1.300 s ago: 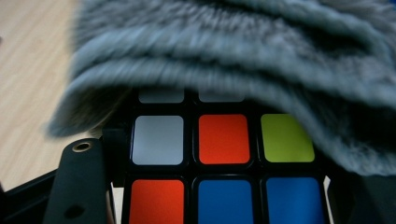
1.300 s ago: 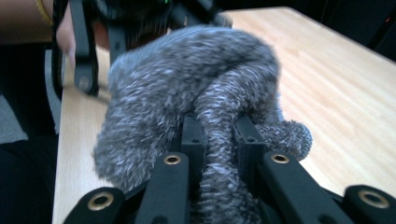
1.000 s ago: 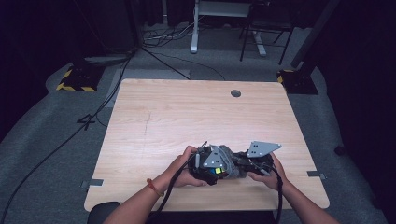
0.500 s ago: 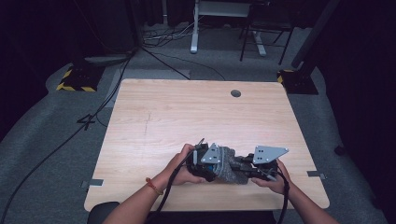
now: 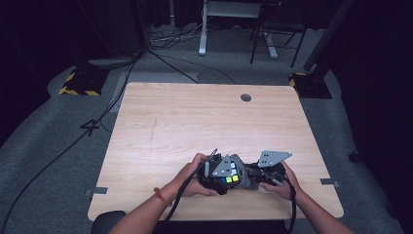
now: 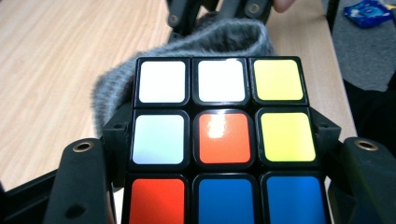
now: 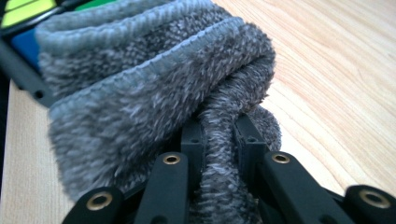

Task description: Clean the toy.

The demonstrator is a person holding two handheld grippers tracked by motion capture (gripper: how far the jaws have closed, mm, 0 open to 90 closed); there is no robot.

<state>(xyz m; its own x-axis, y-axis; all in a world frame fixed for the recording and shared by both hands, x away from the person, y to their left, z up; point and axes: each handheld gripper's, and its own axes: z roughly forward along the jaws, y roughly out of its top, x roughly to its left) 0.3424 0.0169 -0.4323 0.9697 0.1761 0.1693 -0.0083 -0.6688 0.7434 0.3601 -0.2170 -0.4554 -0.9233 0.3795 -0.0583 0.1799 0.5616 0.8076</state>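
Observation:
Near the front edge of the wooden table point(image 5: 195, 122), a person's two hands bring both grippers together. My left gripper point(image 5: 228, 176) is shut on a Rubik's cube point(image 6: 224, 140); its jaws clamp the cube's sides point(image 6: 223, 133), and white, yellow, orange and blue stickers face the camera. My right gripper point(image 5: 254, 176) is shut on a fold of grey fluffy cloth point(image 7: 140, 84), pinched between its pads point(image 7: 219, 130). The cloth point(image 6: 224, 39) lies against the far side of the cube point(image 7: 23, 18). A grey plate tops each gripper.
A round cable hole point(image 5: 246, 97) sits at the table's far edge. Cables trail from both grippers off the front edge. A blue packet point(image 6: 369, 11) lies on the grey floor beside the table. Desk legs and floor cables stand beyond the far edge.
The right gripper with the cloth shifted slightly right and then back against the cube. The left gripper rocked a little with the cube. Both grips are unchanged.

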